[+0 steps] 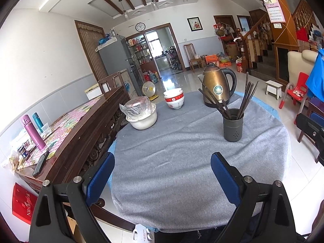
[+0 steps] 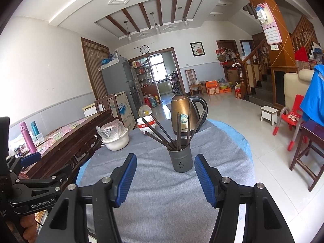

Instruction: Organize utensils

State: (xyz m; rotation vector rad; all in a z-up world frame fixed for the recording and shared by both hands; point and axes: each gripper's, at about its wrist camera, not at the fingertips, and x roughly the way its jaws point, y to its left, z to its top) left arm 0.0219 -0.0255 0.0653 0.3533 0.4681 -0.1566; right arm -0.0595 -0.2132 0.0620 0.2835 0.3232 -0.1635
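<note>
A dark grey utensil holder (image 1: 232, 125) stands upright on the grey tablecloth (image 1: 182, 151), with several dark chopsticks (image 1: 246, 95) fanned out of it. In the right wrist view the holder (image 2: 180, 158) is just ahead of the fingers, its chopsticks (image 2: 162, 130) leaning left and right. My left gripper (image 1: 162, 163) is open and empty, above the cloth, short and left of the holder. My right gripper (image 2: 165, 163) is open and empty, its blue pads (image 2: 204, 174) flanking the holder without touching. The left gripper also shows at the left edge of the right wrist view (image 2: 26, 158).
A bronze kettle (image 1: 216, 85) stands behind the holder. Stacked red-and-white bowls (image 1: 174, 99) and a white pot with a wrapped lid (image 1: 141, 112) sit at the far left of the table. A dark wooden sideboard (image 1: 81, 133) adjoins on the left; chairs (image 2: 303, 151) stand right.
</note>
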